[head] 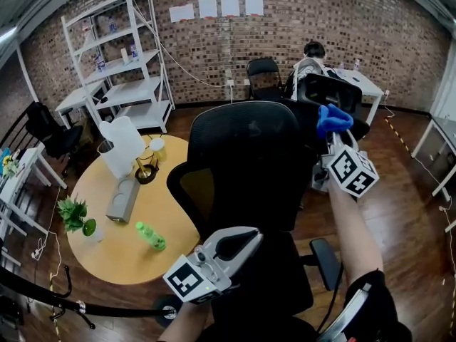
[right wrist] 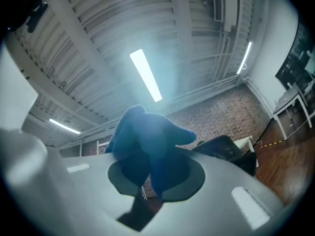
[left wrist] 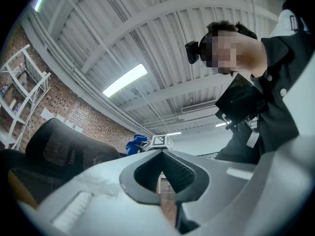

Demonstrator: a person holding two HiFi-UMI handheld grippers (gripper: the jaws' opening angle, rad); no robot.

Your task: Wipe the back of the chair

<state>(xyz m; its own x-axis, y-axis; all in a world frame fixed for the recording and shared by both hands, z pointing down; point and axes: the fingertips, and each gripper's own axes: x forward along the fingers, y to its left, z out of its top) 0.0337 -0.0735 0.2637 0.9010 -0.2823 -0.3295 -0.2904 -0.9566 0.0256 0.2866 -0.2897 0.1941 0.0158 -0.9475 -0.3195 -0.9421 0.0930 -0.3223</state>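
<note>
Jaws are hovering by the black chair back (head: 242,162), which is standing upright, long axis vertical, with wooden floor (head: 406,184) lying open to its right; the left gripper (head: 251,236) is hanging low over the seat (head: 274,287), closed on nothing; the right gripper (head: 332,137), nearer, is pinching a blue cloth (head: 333,118) just beside the back's upper right edge

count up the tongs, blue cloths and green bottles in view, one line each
tongs: 2 (left tongs, right tongs)
blue cloth: 1
green bottle: 1
total: 4
</note>
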